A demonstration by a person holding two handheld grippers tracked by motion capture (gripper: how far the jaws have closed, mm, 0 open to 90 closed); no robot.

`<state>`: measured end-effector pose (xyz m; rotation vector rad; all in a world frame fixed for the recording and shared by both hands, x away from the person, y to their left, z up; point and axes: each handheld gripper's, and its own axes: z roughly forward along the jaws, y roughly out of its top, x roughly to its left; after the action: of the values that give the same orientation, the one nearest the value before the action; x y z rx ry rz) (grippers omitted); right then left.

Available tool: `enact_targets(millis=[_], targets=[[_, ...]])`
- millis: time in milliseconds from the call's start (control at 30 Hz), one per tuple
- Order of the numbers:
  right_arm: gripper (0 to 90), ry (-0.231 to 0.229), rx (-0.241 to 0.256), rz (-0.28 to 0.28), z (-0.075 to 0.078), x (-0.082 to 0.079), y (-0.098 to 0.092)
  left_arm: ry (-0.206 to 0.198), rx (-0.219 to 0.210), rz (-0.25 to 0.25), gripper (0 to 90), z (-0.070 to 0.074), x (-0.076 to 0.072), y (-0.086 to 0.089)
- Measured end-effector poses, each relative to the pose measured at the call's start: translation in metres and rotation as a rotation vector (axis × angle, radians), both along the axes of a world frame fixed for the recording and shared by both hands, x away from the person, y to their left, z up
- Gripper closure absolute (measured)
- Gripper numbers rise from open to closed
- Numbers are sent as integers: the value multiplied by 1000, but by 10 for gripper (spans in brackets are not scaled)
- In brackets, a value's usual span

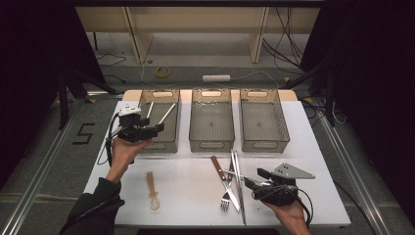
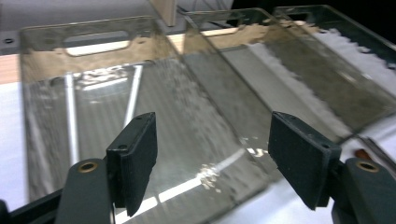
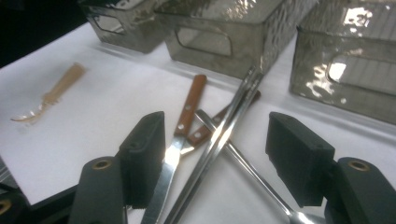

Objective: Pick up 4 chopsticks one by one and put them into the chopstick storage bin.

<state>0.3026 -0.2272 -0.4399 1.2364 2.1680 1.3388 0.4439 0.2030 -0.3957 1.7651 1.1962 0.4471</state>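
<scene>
White paper covers the table, with three clear bins along its far edge and dark floor around. My right gripper hangs open over the crossed cutlery pile; closing here could snag several pieces together. My left gripper gapes empty above the left bin.

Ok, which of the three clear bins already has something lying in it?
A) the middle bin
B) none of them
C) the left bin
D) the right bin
C: the left bin holds two pale sticks, seen in the high view and under the open left gripper; the middle bin and right bin show bare floors.
</scene>
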Motion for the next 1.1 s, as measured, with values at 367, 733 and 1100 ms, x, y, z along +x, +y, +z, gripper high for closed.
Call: enact_targets(millis=[367, 733, 1100], targets=[[458, 118, -62, -11, -10, 5, 12, -56, -39, -53, 282, -4, -34, -13], [564, 223, -106, -7, -23, 12, 21, -90, -22, -106, 275, -14, -66, -20], [625, 280, -132, -2, -32, 17, 26, -91, 5, -167, 262, -20, -88, -31]])
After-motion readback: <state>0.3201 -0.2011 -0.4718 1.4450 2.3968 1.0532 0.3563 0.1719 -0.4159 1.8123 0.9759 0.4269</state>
